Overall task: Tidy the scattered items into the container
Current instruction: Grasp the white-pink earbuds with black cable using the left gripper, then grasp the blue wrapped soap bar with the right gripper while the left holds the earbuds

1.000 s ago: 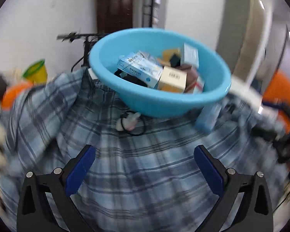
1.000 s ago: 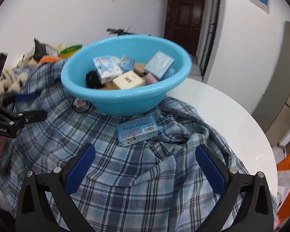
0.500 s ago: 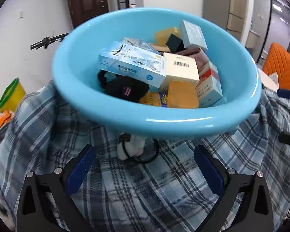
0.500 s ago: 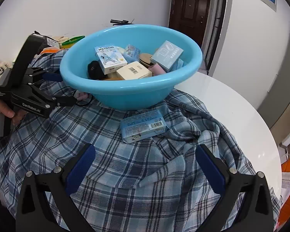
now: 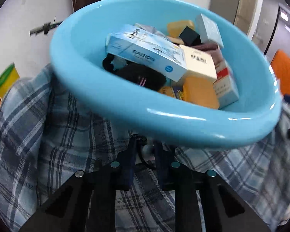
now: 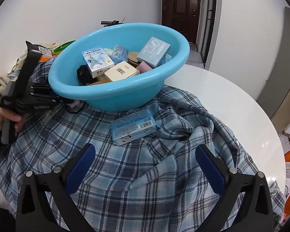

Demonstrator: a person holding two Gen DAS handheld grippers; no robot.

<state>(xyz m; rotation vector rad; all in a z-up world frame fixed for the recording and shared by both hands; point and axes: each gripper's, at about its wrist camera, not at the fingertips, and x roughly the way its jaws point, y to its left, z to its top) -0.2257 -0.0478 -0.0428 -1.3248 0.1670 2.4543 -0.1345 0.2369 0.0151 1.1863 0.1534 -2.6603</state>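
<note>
A light blue basin (image 5: 114, 94) (image 6: 110, 94) holding several boxes stands on a plaid shirt (image 6: 125, 174). My left gripper (image 5: 146, 147) is shut on a small pink-white item with a black loop (image 5: 147, 149) right under the basin's near rim; it also shows in the right wrist view (image 6: 72, 102). My right gripper (image 6: 145, 154) is open and empty above the shirt. A blue wrapped packet (image 6: 133, 126) lies on the shirt just beyond it, against the basin's base.
The shirt covers a round white table (image 6: 232, 100), bare at the right. A yellow-green tub (image 5: 4, 79) and cluttered bags (image 6: 40, 48) sit beyond the left side. An orange chair (image 5: 286, 73) stands at the far right.
My left gripper moved forward under the basin's rim and closed on the small pink-white item. My right gripper stayed open and drew slightly nearer the blue packet.
</note>
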